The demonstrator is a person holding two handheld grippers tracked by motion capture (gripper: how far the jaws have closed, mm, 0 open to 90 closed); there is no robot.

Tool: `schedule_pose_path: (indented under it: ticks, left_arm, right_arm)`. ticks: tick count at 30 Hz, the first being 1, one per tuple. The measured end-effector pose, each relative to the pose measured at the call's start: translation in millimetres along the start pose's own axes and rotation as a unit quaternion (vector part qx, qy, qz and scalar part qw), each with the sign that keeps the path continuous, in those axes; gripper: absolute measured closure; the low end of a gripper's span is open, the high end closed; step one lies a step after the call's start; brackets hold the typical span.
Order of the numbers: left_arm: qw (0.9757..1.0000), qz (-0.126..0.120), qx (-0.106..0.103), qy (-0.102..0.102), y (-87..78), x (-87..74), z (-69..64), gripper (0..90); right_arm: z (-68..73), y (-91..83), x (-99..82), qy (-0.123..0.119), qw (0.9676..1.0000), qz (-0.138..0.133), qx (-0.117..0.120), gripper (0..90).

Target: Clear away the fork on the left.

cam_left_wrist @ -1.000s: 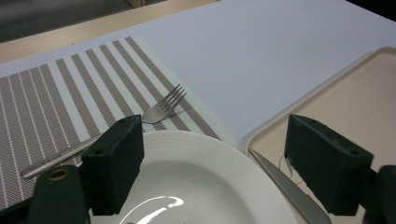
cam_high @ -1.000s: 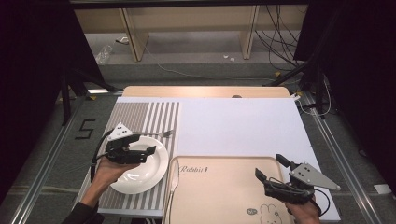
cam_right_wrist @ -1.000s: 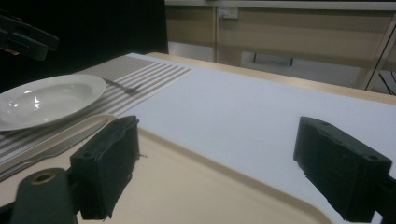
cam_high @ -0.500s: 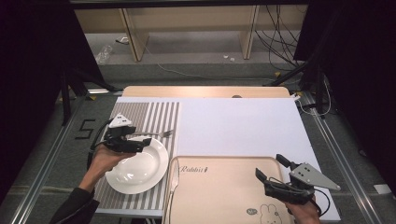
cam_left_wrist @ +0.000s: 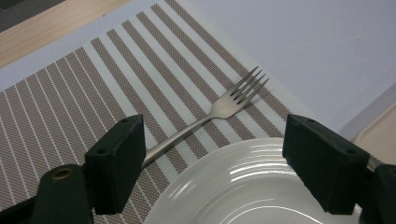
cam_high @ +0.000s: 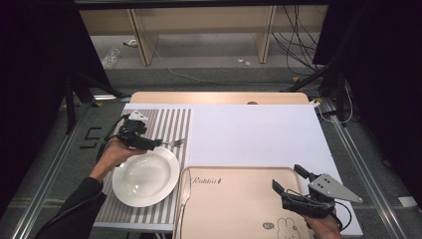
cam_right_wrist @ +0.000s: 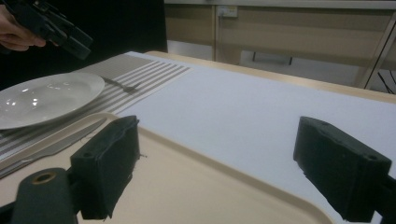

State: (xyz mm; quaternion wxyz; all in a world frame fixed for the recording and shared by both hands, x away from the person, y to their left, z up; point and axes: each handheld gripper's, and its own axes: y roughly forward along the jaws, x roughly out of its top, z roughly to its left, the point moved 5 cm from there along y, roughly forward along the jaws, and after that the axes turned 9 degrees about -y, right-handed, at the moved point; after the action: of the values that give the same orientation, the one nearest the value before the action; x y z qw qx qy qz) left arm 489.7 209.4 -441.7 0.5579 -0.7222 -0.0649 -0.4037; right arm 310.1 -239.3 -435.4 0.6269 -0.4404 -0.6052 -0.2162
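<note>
From the high view there is one white plate, one fork, one knife and one tray. The left claw hangs open above the fork.

In the left gripper view, the shiny silver fork lies flat on the striped mat, between and past the wide-apart jaws.

In the right gripper view, the right claw is open over the tray, far from the fork.

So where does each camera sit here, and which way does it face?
High view: above the person's side, looking forward and down on the table; both forearms, left gripper and right gripper show.
Left gripper view: on the left gripper, looking past its open jaws at the fork and plate.
Right gripper view: on the right gripper, low over the tray, facing the left hand.
All three share plate and fork.
</note>
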Motion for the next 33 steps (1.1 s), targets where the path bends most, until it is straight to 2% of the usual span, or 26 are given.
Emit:
schedule_pose_path:
  ticks: [6,8,13,15,27,33]
  left_arm:
    - [0.9996,0.025,0.011,0.013,12.7,9.5,5.9,21.8]
    - [0.9994,0.031,0.008,0.014,15.9,11.2,7.6,22.6]
    - [0.9979,0.055,0.009,0.033,26.6,14.0,11.5,23.5]
    - [0.9976,0.061,0.005,0.03,30.0,15.5,13.1,23.7]
    - [0.9929,0.11,0.014,0.044,48.1,22.3,21.8,25.3]
    - [0.9889,0.134,0.016,0.062,54.1,23.7,22.8,25.7]
  right_arm:
    - [0.2,0.0,-0.2,0.0,1.0,0.001,0.001,15.2]
    - [0.2,0.1,0.0,0.0,1.0,0.0,0.001,15.2]
    - [0.6,1.6,0.2,0.001,1.0,-0.005,0.003,15.3]
    - [0.8,1.7,-0.1,0.001,1.0,-0.004,0.003,15.3]
    - [0.1,1.7,-0.2,0.002,1.0,-0.004,0.003,15.3]
    - [0.3,1.9,-0.3,0.001,1.0,-0.003,0.004,15.3]
